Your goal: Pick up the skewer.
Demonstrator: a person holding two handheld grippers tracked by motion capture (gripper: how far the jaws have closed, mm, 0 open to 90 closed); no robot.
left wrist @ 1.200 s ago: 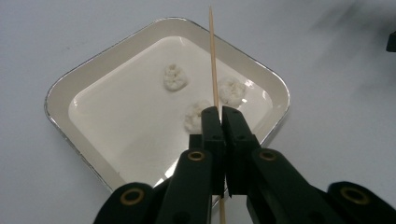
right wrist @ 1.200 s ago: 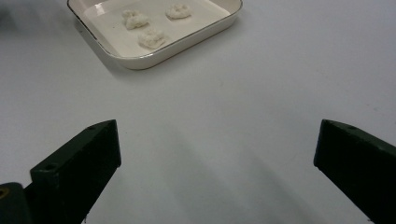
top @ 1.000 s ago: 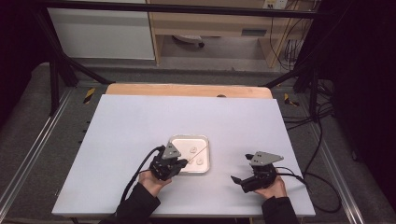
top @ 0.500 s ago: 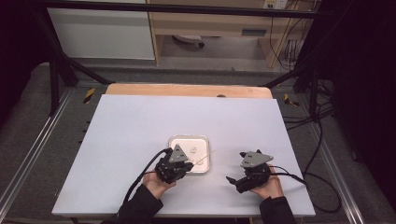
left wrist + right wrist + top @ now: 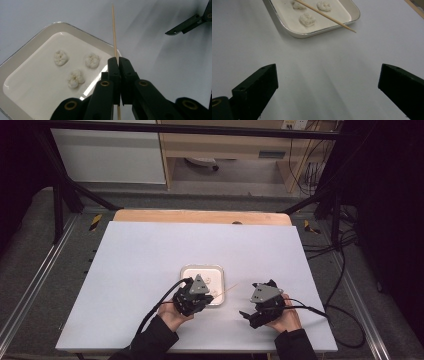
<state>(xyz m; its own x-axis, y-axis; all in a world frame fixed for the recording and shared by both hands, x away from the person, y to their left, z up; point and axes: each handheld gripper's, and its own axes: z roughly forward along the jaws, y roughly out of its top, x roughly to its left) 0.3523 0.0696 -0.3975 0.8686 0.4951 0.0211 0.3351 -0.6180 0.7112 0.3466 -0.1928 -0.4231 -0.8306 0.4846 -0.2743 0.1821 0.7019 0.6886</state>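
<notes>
Skewer clamped in my left gripper, pointing toward the idle right one.

From the high view I am holding the left gripper (image 5: 196,296) at the tray's (image 5: 186,270) near edge, the skewer (image 5: 226,291) running from it toward the right gripper (image 5: 248,314), though it is thin here and I am partly guessing its tip. In the left gripper view the jaws are pressing together on the skewer (image 5: 114,35), its long axis running straight ahead past the tray (image 5: 23,52) and three white pieces (image 5: 75,78). In the right gripper view my jaws are standing wide apart on nothing, the skewer tip (image 5: 352,30) and tray (image 5: 287,28) lying ahead, well apart from them.
</notes>
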